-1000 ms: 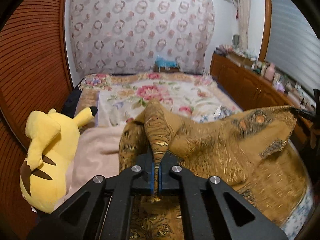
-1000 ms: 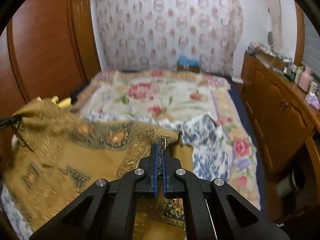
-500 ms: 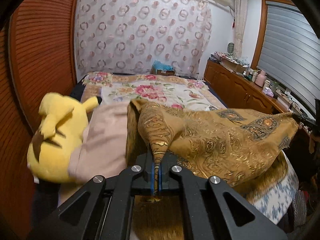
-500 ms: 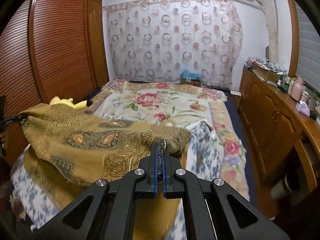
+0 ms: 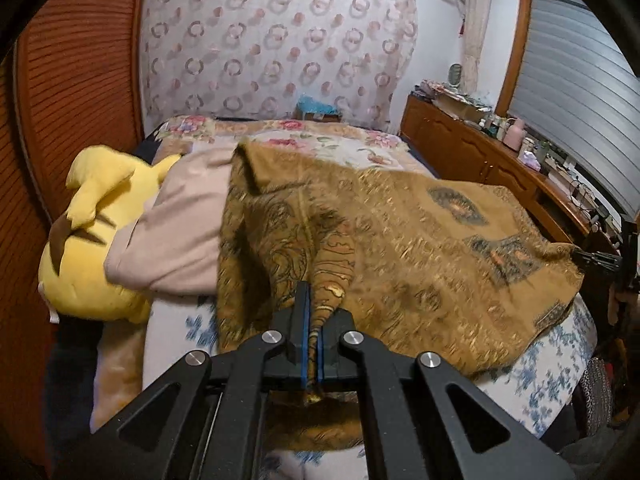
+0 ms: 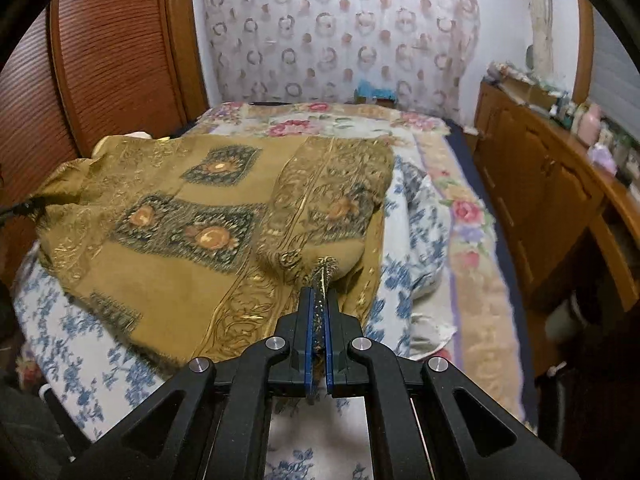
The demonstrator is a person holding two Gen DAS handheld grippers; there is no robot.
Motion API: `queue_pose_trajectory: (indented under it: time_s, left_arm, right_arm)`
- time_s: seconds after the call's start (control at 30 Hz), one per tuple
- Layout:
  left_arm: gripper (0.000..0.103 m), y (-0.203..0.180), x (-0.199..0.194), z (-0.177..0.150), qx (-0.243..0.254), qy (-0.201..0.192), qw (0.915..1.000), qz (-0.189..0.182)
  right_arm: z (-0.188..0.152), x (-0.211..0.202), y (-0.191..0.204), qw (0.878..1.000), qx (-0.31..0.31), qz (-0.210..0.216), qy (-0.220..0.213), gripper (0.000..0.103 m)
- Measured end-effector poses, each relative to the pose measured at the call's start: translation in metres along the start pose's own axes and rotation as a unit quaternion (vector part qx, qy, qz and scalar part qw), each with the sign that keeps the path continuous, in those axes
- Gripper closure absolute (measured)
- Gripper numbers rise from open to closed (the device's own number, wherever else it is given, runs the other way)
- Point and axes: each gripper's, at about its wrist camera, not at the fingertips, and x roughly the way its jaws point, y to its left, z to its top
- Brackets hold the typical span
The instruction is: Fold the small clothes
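Spanning both grippers — left gripper (image 5: 311,312), right gripper (image 6: 318,312) — golden patterned cloth (image 6: 192,216).

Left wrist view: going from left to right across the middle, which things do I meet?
Wooden door → yellow plush → pink cloth → gold cloth → right gripper holding its far corner.
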Motion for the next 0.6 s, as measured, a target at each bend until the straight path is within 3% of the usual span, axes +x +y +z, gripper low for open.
queue_pose_trajectory:
  time_s: [0.03, 0.17, 0.27, 0.37, 0.5, 0.6]
  left_arm:
    - [0.100, -0.005, 0.001, 0.006, 0.005, -0.003, 1.0000, -0.003]
    - [0.100, -0.029, 0.006, 0.033, 0.019, -0.016, 0.9995, -0.021]
    - [0.100, -0.045, 0.013, 0.056, 0.016, -0.022, 0.9985, -0.047]
    - [0.100, -0.059, 0.012, 0.071, -0.001, -0.033, 0.9947, -0.097]
    - [0.100, -0.060, 0.005, 0.066, -0.005, -0.037, 0.9943, -0.100]
    - [0.100, -0.044, 0.001, 0.048, -0.016, -0.026, 0.9965, -0.077]
  right_arm:
    - [0.003, -0.001, 0.004, 1.000, -0.003, -0.010, -0.001, 0.091]
    - [0.019, -0.004, 0.022, 0.999, -0.011, -0.032, -0.017, 0.056]
    - [0.030, 0.003, 0.040, 0.999, -0.021, -0.030, -0.035, 0.054]
    - [0.033, 0.023, 0.058, 0.999, -0.030, -0.019, -0.034, 0.053]
    - [0.030, 0.048, 0.072, 0.999, -0.038, -0.004, -0.020, 0.053]
    - [0.028, 0.060, 0.075, 0.999, -0.045, 0.003, -0.013, 0.053]
